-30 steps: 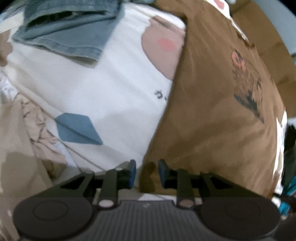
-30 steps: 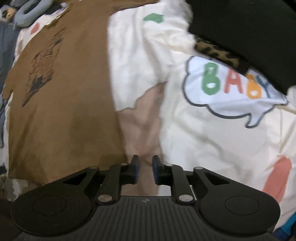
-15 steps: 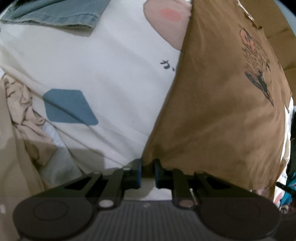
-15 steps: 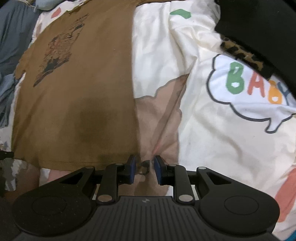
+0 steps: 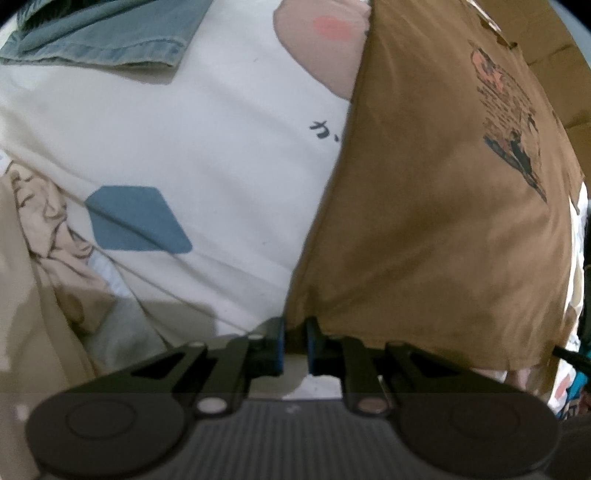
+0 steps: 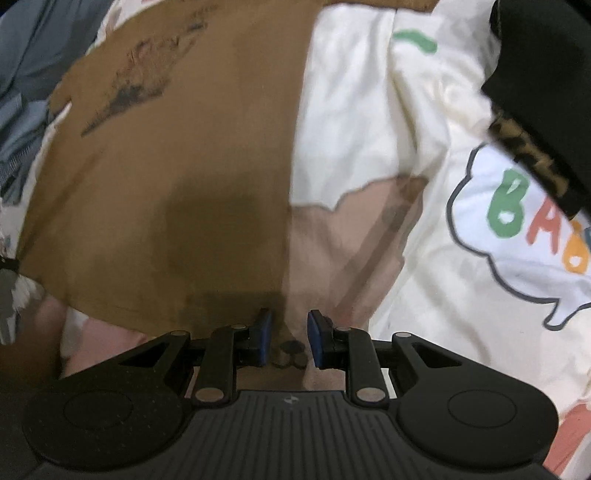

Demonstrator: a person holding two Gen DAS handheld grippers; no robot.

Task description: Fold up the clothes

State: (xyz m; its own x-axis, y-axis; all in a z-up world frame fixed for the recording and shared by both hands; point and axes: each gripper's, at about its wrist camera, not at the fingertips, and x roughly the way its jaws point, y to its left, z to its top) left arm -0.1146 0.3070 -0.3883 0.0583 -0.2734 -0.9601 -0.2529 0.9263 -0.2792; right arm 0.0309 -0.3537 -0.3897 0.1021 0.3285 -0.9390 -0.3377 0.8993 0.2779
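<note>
While both point steeply down, left tool (image 5: 295,341) closing on brown shirt (image 5: 436,221) corner, right tool (image 6: 290,341) slightly parted, empty, only right view shows black garment (image 6: 546,74).

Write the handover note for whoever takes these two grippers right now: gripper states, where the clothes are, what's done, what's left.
Left gripper: jaws closing on the near left corner of the brown T-shirt; the fabric sits between the pads and puckers toward them.
Right gripper: jaws apart at the shirt's near right corner, holding nothing; only the bedsheet shows between the pads.
Shirt lies flat, print up, on the patterned bedsheet. Denim garment lies beyond on the left; a black garment on the right.
Done: shirt spread out, left corner nearly gripped.
Left: grip the right corner, then make the folds; none is visible yet.
</note>
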